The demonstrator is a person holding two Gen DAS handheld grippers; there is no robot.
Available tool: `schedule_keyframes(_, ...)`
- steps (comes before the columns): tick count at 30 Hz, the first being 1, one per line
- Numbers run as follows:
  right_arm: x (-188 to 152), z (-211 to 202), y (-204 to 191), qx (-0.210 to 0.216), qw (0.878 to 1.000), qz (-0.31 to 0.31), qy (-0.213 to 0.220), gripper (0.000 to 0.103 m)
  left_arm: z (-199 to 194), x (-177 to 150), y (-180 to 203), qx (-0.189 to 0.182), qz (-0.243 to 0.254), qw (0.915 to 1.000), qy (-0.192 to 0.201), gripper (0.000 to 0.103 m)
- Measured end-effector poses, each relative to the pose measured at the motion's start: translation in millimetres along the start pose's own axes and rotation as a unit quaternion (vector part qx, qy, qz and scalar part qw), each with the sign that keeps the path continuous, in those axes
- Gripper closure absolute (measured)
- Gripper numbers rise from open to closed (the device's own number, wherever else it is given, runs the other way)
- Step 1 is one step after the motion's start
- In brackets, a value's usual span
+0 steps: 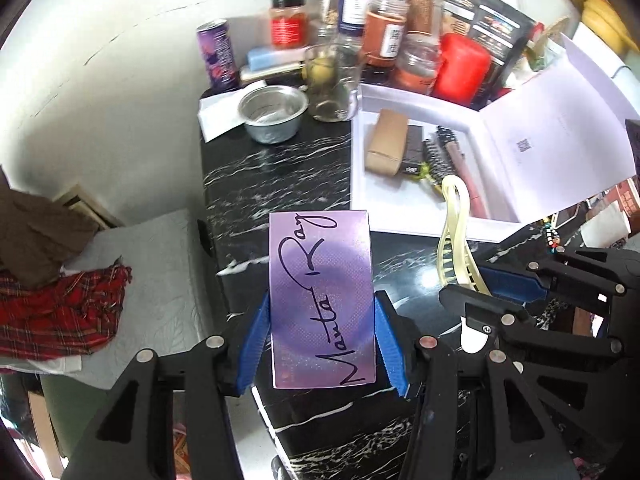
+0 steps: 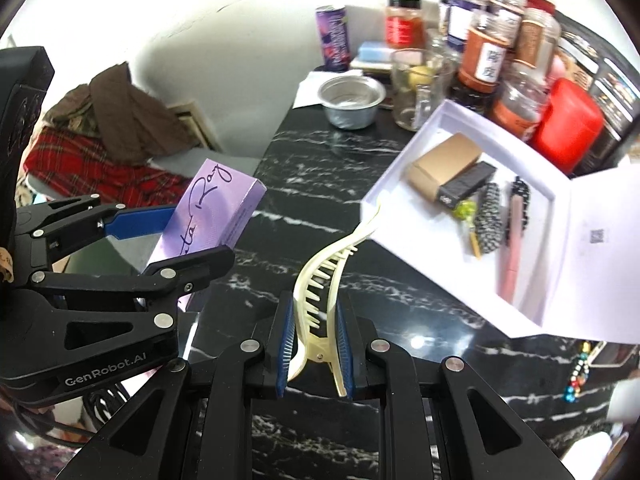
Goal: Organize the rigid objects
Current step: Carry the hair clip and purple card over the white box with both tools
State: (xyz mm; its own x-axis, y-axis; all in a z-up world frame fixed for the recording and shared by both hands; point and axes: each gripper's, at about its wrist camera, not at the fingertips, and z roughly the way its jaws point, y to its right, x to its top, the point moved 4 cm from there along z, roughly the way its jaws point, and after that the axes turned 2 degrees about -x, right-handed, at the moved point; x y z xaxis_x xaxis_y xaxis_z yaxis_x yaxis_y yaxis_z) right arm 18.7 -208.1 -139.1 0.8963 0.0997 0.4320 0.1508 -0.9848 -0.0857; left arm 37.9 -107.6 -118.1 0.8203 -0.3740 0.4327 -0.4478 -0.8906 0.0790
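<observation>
Purple box clamped between left gripper pads; hair clip pinched in right gripper

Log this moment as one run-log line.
left tongs: shut on purple box | right tongs: shut on cream hair clip | white tray: open, part-filled

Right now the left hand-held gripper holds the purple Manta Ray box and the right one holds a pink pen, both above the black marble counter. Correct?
Not quite. The right hand-held gripper holds a cream hair claw clip, not a pink pen; the right wrist view shows it. The left hand-held gripper does hold the purple Manta Ray box above the black marble counter.
</observation>
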Motion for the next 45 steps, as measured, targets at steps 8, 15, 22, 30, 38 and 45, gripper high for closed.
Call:
schedule_keyframes(8, 2, -12, 35, -0.025, 0.999, 0.032, 0.004, 0.083, 10, 23, 28, -0.022, 0.028, 0.9994, -0.001, 0.052)
schedule_keyframes(15, 7, -17, 61, -0.038, 0.998, 0.055, 0.009, 0.083, 18, 47, 46, -0.029, 0.046, 0.9985, -0.001, 0.052)
schedule_keyframes(22, 16, -22, 84, -0.047, 0.996, 0.074, 0.013, 0.083, 19, 74, 58, -0.036, 0.057, 0.9977, 0.01, 0.052)
schedule_keyframes(30, 31, -30, 105, -0.06, 0.994, 0.086, 0.023, 0.083, 20, 106, 69, -0.042, 0.067, 0.9965, 0.028, 0.052)
schedule_keyframes(38, 51, -35, 125, -0.074, 0.993, 0.088, 0.036, 0.083, 21, 133, 75, -0.044, 0.074, 0.9955, 0.04, 0.052)
schedule_keyframes(45, 72, -33, 137, -0.083, 0.992, 0.086, 0.045, 0.083, 27, 154, 75, -0.043, 0.077, 0.9949, 0.048, 0.052)
